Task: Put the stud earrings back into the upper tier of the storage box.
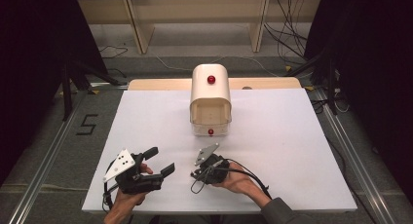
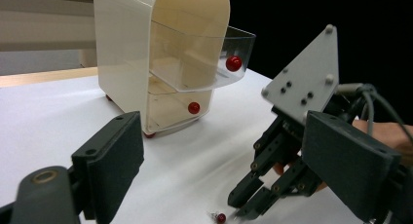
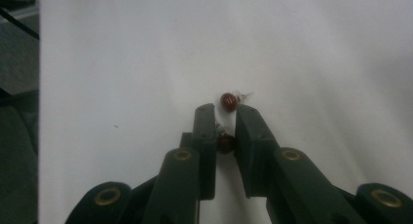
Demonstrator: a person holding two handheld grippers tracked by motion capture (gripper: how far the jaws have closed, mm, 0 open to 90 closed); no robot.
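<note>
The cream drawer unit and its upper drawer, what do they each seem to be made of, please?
The cream drawer unit looks like moulded plastic with a smooth, faintly glossy opaque shell; its rounded top shows soft highlights. The upper drawer, pulled out, appears to be clear plastic: the shell shows through its walls. Its red knob is shiny, probably plastic, though I cannot be sure.

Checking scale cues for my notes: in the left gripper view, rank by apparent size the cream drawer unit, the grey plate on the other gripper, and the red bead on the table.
1. Drawer unit
2. Grey plate, though it looks enlarged by nearness to the camera
3. Red bead, clearly smallest
</note>
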